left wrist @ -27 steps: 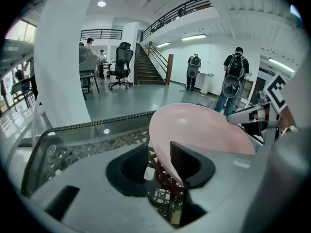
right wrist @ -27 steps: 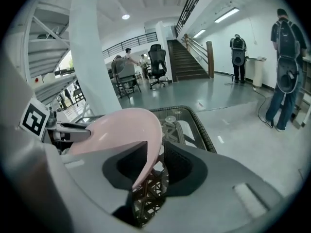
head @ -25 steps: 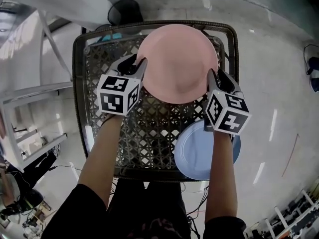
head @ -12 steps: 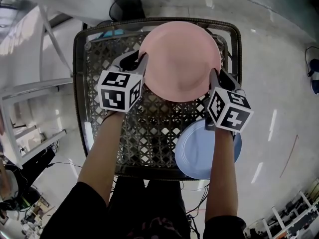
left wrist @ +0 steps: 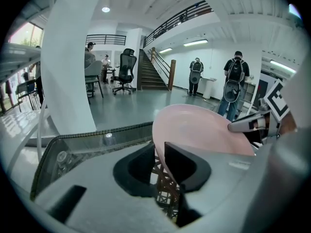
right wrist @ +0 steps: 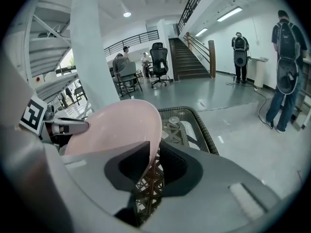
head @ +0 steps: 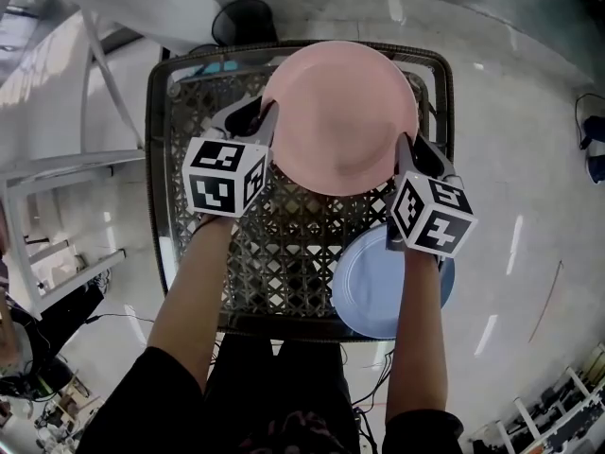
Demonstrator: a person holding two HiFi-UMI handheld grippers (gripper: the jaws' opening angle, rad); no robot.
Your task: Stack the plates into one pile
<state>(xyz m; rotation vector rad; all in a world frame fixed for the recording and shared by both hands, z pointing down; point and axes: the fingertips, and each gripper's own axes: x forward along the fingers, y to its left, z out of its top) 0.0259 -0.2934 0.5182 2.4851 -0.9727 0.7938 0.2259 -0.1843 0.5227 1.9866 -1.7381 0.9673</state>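
Left forearm (head: 189, 291) and right forearm (head: 419, 329) run up from frame bottom, near parallel. Left gripper (head: 268, 126), centre-left, pinches pink plate (head: 340, 112) at its left rim, jaws just closing. Right gripper (head: 405, 149), centre-right, clamps the right rim, jaws just eased open slightly.

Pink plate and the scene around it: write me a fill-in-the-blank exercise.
The left tongs and right tongs pinch the pink plate by its ____.
The blue plate lies on the table nearest the ____ tongs.
____ plates are in view.
Missing: rim; right; two.
The left jaws have just closed further, the right eased open, rim between each.
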